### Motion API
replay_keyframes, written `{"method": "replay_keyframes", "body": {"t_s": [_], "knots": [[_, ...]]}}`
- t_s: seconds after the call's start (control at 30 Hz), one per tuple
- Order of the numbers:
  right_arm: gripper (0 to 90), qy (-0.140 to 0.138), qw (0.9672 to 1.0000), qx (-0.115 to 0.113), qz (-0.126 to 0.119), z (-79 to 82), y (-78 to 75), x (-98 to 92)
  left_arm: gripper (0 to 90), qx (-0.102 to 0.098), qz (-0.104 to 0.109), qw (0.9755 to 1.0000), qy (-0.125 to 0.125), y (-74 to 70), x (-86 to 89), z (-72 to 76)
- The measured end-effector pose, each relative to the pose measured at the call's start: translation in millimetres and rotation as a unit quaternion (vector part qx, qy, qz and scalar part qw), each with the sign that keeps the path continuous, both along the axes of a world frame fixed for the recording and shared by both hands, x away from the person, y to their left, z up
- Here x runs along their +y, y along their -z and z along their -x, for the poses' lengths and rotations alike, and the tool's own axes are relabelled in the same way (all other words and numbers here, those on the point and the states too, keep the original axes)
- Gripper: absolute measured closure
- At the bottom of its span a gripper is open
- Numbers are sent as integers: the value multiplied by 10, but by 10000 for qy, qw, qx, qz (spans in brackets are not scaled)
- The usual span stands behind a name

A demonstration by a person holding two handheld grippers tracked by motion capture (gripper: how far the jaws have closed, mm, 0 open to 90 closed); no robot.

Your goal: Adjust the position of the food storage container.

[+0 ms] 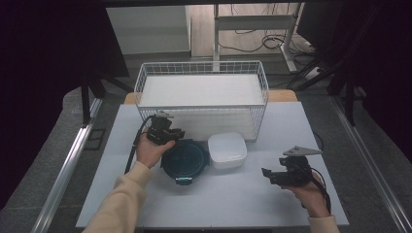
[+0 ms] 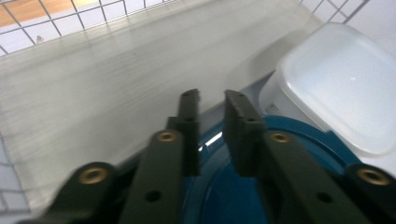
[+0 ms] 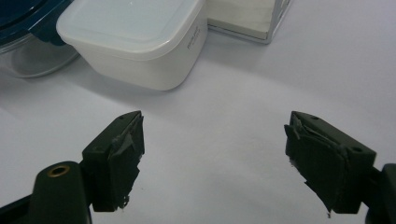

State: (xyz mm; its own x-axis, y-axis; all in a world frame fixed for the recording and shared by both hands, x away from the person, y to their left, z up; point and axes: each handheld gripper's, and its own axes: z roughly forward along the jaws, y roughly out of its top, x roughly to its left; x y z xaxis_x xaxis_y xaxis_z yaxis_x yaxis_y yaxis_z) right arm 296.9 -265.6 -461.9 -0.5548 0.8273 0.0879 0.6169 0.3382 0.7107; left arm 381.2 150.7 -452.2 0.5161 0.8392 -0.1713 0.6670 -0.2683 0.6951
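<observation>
While the left gripper [image 1: 171, 136] sits at the far-left rim of the round blue-lidded container [image 1: 185, 158], its jaws stand narrowed to a slim gap. The left gripper view puts that rim [image 2: 212, 140] right between them, likely the start of a grasp; whether the pads actually bite it, I cannot tell. Container rests mid-table, just before the white wire basket [image 1: 201, 66]. Touching its right side: a white lidded box [image 1: 227, 149]. Right gripper [image 1: 272, 174] idles well apart, likely on standby, jaws spread wide over bare table [image 3: 224, 140]. Its own view reveals the container's clear wall [image 3: 32, 58], unseen from above.
</observation>
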Motion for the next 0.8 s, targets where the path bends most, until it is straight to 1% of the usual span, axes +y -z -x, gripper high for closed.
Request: {"method": "replay_keyframes", "body": {"t_s": [0.1, 0.17, 0.27, 0.4, 0.47, 0.63, 0.77, 0.8], "knots": [[196, -4, 10000, 17, 54, -5, 17, 1, 846, -16, -47, 10000, 13, 57, -30, -42], [196, 5, 10000, 23, 69, -10, 24, -5, 871, -14, -63, 10000, 65, 85, -48, -58], [196, 17, 10000, 28, 70, -12, 27, -7, 876, 18, -121, 9999, 110, 120, -84, -72], [195, -11, 10000, 19, 74, -12, 32, -2, 882, 14, -197, 9998, 84, 168, -120, -95], [195, -34, 10000, 7, 85, -8, 29, 6, 886, 52, -255, 9996, 141, 203, -127, -119], [195, -22, 10000, 17, 90, -14, 37, 1, 900, 51, -263, 9995, 165, 221, -121, -137], [195, 8, 9999, 31, 113, -23, 50, -11, 900, -4, -313, 9993, 209, 236, -127, -145], [195, 13, 9999, 35, 116, -23, 52, -11, 900, -59, -377, 9989, 270, 240, -132, -148]]}}
